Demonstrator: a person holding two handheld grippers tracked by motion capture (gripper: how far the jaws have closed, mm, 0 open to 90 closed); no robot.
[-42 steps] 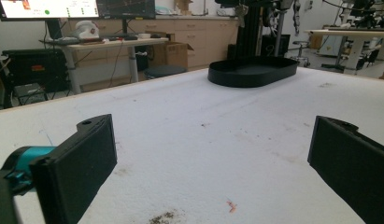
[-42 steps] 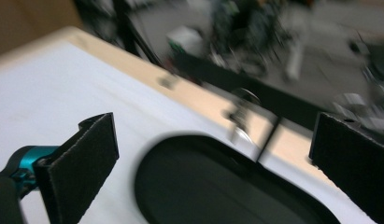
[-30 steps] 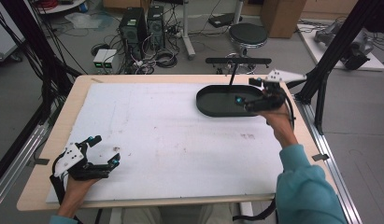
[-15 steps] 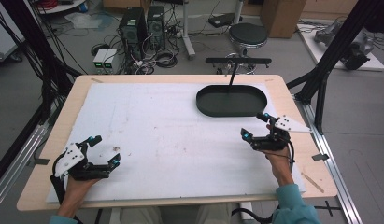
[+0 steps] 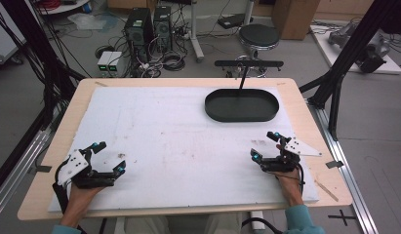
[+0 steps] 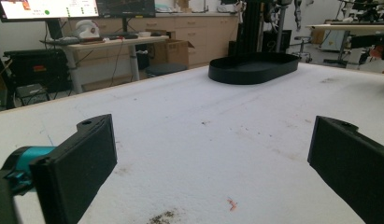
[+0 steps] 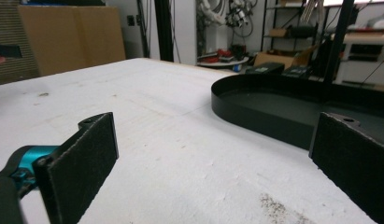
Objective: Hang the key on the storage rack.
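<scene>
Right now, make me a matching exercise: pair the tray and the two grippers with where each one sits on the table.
Things:
1. black oval tray
2. left gripper
3. right gripper

Places:
A. near right part of the white mat
B. far right part of the white mat
C. near left corner of the white mat

Pairs: 1-B, 2-C, 3-A

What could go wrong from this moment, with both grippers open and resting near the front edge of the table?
1. The right gripper sits close to the black tray; a careless forward move might knock the light-looking tray toward the far edge of the table.
2. The left gripper rests near the front edge of the white mat; its trailing cable might catch there.
</scene>
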